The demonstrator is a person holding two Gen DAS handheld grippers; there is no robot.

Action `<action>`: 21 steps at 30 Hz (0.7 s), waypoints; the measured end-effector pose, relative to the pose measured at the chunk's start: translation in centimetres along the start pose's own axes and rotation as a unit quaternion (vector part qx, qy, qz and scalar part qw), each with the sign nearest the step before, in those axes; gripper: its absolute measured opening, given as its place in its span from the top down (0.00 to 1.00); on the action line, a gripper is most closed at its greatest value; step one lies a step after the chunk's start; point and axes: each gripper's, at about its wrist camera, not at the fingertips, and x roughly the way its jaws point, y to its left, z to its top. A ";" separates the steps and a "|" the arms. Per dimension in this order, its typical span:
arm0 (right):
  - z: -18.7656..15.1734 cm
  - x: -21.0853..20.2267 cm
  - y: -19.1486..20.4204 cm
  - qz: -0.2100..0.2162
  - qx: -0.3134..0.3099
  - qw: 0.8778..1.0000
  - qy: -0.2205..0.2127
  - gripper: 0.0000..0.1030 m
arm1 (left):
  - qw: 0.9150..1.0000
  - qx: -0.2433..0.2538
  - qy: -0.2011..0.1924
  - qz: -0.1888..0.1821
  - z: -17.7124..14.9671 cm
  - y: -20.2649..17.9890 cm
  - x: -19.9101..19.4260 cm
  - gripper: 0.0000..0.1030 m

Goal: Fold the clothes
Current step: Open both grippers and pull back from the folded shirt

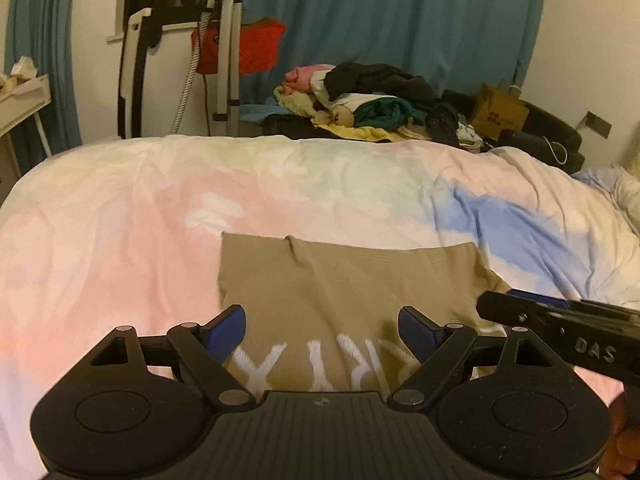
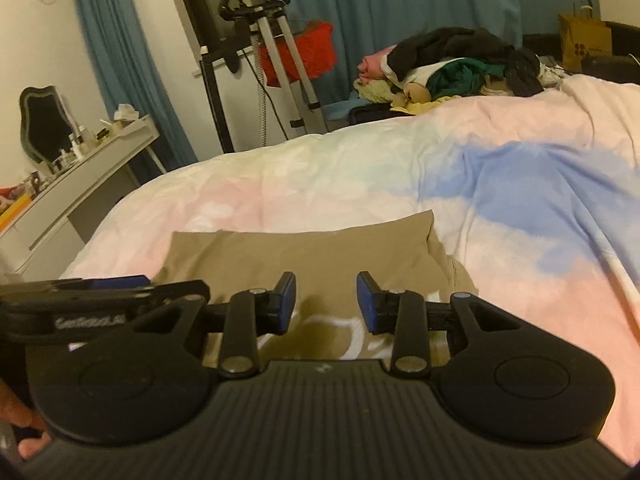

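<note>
A tan folded garment [image 1: 340, 276] with white letters lies flat on the pastel duvet [image 1: 120, 240]. My left gripper [image 1: 320, 316] hovers over its near edge, jaws wide open, nothing between the blue pads. In the right wrist view the same garment [image 2: 260, 252] lies under my right gripper [image 2: 326, 284]. Its jaws stand narrow but apart, and no cloth is pinched between them. Each gripper reaches into the other's view from the side: the right gripper [image 1: 504, 300] at the garment's right edge, the left gripper [image 2: 120, 284] at its left.
A pile of unfolded clothes [image 1: 372, 104] sits beyond the bed's far edge, with a brown paper bag [image 1: 498, 110] beside it. A garment steamer stand [image 1: 224, 60] and blue curtains stand behind. A white dressing table [image 2: 80, 168] is at the left.
</note>
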 end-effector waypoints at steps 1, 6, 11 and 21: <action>-0.2 -0.5 0.2 -0.001 -0.002 1.000 0.000 0.64 | 1.000 -0.007 0.002 0.000 -0.2 0.1 -0.3 0.18; -1.3 -1.6 0.4 -0.009 0.010 1.000 0.004 0.64 | 0.998 -0.047 0.035 0.007 -1.7 1.2 -1.2 0.17; -3.4 0.2 0.6 -0.020 0.006 0.999 0.042 0.64 | 0.994 -0.087 0.072 0.005 -2.8 2.2 -0.6 0.18; -4.0 1.1 1.0 -0.031 -0.007 0.998 0.058 0.64 | 0.990 -0.115 0.054 -0.054 -4.1 2.2 -5.7 0.18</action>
